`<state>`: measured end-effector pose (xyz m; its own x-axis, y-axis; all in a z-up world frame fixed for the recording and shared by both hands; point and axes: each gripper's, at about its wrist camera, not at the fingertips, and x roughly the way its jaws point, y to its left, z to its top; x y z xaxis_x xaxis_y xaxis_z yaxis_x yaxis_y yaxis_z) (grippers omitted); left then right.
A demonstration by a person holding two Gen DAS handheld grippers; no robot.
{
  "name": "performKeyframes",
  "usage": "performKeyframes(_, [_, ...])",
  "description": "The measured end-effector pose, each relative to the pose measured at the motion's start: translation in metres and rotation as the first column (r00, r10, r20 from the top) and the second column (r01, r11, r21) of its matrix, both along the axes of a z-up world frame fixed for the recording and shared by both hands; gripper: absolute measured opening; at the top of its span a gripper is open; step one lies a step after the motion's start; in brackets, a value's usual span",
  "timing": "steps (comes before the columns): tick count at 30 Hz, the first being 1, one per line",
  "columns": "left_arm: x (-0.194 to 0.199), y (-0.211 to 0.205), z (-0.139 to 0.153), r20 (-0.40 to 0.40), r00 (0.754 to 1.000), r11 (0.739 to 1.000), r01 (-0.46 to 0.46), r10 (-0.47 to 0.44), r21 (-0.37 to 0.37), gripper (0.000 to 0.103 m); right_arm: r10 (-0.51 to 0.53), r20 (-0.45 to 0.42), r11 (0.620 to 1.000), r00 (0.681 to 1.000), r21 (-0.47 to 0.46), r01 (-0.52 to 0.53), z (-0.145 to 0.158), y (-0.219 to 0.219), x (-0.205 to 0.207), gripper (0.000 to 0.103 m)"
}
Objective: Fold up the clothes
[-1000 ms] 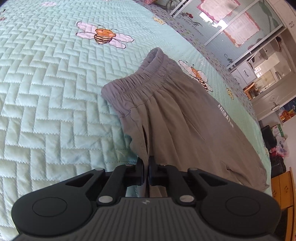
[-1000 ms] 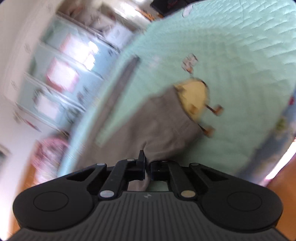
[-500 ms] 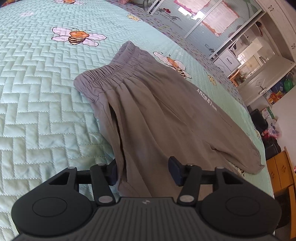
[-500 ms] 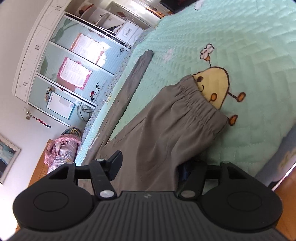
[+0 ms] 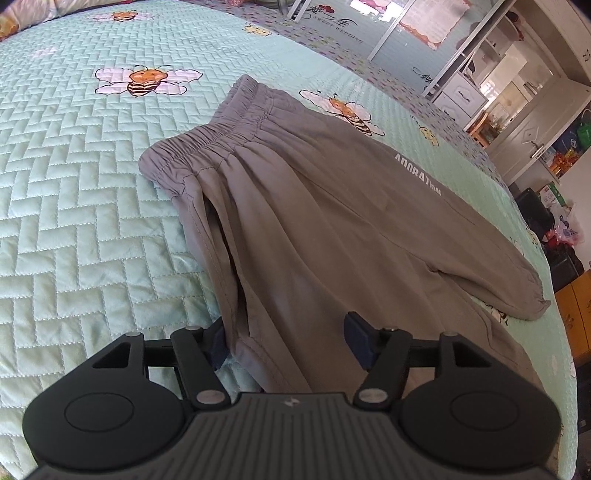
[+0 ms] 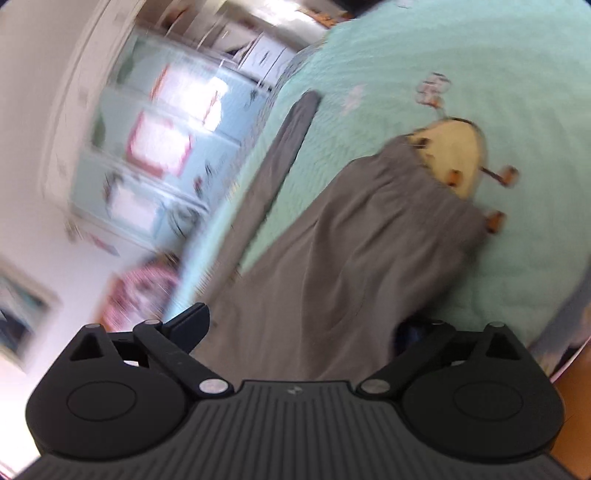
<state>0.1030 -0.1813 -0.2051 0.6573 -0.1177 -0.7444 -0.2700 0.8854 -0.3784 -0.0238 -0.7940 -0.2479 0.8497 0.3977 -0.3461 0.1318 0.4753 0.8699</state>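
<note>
**Grey trousers flat on bed, both jaws spread**

Writing. White capitals run along one trouser leg (image 5: 418, 173) in the left wrist view; they read roughly "ADORATION", the last letters smaller. On the glass wardrobe door (image 5: 334, 22) at the far side of the room, script lettering reads "SWEET WEDDING" under a small red motif. No other text is legible. The right wrist view is motion-blurred and nothing can be read there.

Task item. Grey trousers (image 5: 314, 236) lie spread on a mint-green quilted bedspread (image 5: 74, 206) printed with cartoon bees (image 5: 146, 79). The elastic waistband (image 5: 218, 136) is at the far end from the left camera. One cuffed leg end (image 5: 532, 299) reaches towards the edge of the bed. In the right wrist view the same trousers (image 6: 351, 258) cover part of a yellow cartoon figure (image 6: 454, 155) on the bedspread; a long grey strip (image 6: 273, 173), apparently the other leg, runs away near the bed edge.

Left gripper (image 5: 288, 341): jaws spread wide, nothing pinched. The side seam of the trousers passes between them; the fabric edge lies just beside the left finger (image 5: 218, 341), and the right finger (image 5: 358, 341) sits over the cloth. Whether either pad touches the fabric cannot be told.

Right gripper (image 6: 301, 328): jaws spread wide, nothing pinched. Trouser fabric fills the gap between them. The left finger (image 6: 192, 325) is clear; the right one is in shadow and blurred.
</note>
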Motion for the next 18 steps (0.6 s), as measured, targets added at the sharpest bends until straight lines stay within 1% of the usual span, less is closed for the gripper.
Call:
performKeyframes(1, [0.001, -0.002, 0.000, -0.005, 1.000, 1.000, 0.005, -0.005, 0.015, 0.066, -0.003, 0.001, 1.000, 1.000, 0.027, 0.003, -0.002, -0.005, -0.003, 0.095])
performKeyframes(2, [0.002, -0.004, 0.000, -0.011, 1.000, 0.999, 0.010, -0.009, 0.030, 0.066, -0.002, -0.002, 1.000, 1.000, 0.030, 0.002, -0.002, -0.008, -0.005, 0.094])
performKeyframes(3, [0.002, -0.006, 0.000, -0.016, 1.000, 0.999, 0.015, -0.014, 0.046, 0.066, -0.010, -0.017, 1.000, 1.000, 0.006, 0.010, 0.001, -0.008, -0.008, 0.087])
performKeyframes(4, [0.003, -0.008, 0.000, -0.022, 1.000, 0.998, 0.019, -0.018, 0.061, 0.066, -0.029, -0.039, 0.998, 0.999, -0.053, 0.027, 0.007, -0.007, -0.011, 0.081])
performKeyframes(5, [0.004, -0.010, 0.000, -0.028, 0.999, 0.997, 0.025, -0.023, 0.076, 0.066, -0.065, -0.074, 0.988, 0.995, -0.142, 0.054, 0.016, -0.005, -0.014, 0.080])
performKeyframes(6, [0.005, -0.012, 0.000, -0.033, 0.999, 0.995, 0.030, -0.027, 0.091, 0.066, -0.112, -0.121, 0.967, 0.986, -0.243, 0.080, 0.025, -0.002, -0.016, 0.079])
performKeyframes(7, [0.006, -0.014, 0.000, -0.039, 0.999, 0.994, 0.035, -0.031, 0.106, 0.066, -0.169, -0.163, 0.932, 0.972, -0.348, 0.104, 0.037, 0.002, -0.018, 0.079])
performKeyframes(8, [0.007, -0.016, 0.000, -0.045, 0.998, 0.992, 0.040, -0.035, 0.121, 0.066, -0.224, -0.188, 0.885, 0.956, -0.451, 0.118, 0.049, 0.007, -0.018, 0.080])
performKeyframes(9, [0.007, -0.018, 0.000, -0.051, 0.998, 0.990, 0.046, -0.039, 0.136, 0.066, -0.280, -0.205, 0.826, 0.938, -0.549, 0.126, 0.061, 0.013, -0.018, 0.080])
performKeyframes(10, [0.008, -0.020, 0.000, -0.057, 0.997, 0.987, 0.051, -0.043, 0.150, 0.066, -0.304, -0.188, 0.775, 0.934, -0.619, 0.128, 0.073, 0.022, -0.017, 0.081])
performKeyframes(11, [0.009, -0.022, 0.000, -0.063, 0.997, 0.985, 0.056, -0.047, 0.165, 0.066, -0.297, -0.149, 0.736, 0.943, -0.665, 0.127, 0.084, 0.033, -0.015, 0.081])
performKeyframes(12, [0.010, -0.024, 0.000, -0.069, 0.996, 0.982, 0.062, -0.050, 0.180, 0.066, -0.256, -0.102, 0.707, 0.961, -0.698, 0.114, 0.094, 0.048, -0.011, 0.081])
performKeyframes(13, [0.011, -0.026, -0.001, -0.075, 0.996, 0.979, 0.068, -0.054, 0.194, 0.066, -0.182, -0.061, 0.681, 0.981, -0.728, 0.081, 0.102, 0.067, -0.002, 0.081])
performKeyframes(14, [0.011, -0.027, -0.001, -0.078, 0.995, 0.978, 0.069, -0.054, 0.199, 0.066, -0.085, -0.029, 0.664, 0.996, -0.747, 0.035, 0.107, 0.090, 0.008, 0.082])
performKeyframes(15, [0.011, -0.027, -0.001, -0.078, 0.996, 0.978, 0.067, -0.053, 0.198, 0.066, 0.022, -0.033, 0.681, 0.999, -0.731, -0.039, 0.104, 0.110, 0.020, 0.083])
performKeyframes(16, [0.011, -0.026, -0.001, -0.079, 0.996, 0.978, 0.066, -0.051, 0.197, 0.066, 0.130, -0.037, 0.693, 0.991, -0.712, -0.118, 0.101, 0.130, 0.032, 0.083])
performKeyframes(17, [0.011, -0.027, -0.002, -0.079, 0.996, 0.978, 0.065, -0.050, 0.196, 0.067, 0.237, -0.037, 0.695, 0.971, -0.691, -0.196, 0.098, 0.150, 0.045, 0.083])
performKeyframes(18, [0.011, -0.027, -0.002, -0.079, 0.996, 0.979, 0.065, -0.051, 0.194, 0.067, 0.329, -0.068, 0.717, 0.942, -0.631, -0.296, 0.088, 0.164, 0.059, 0.082])
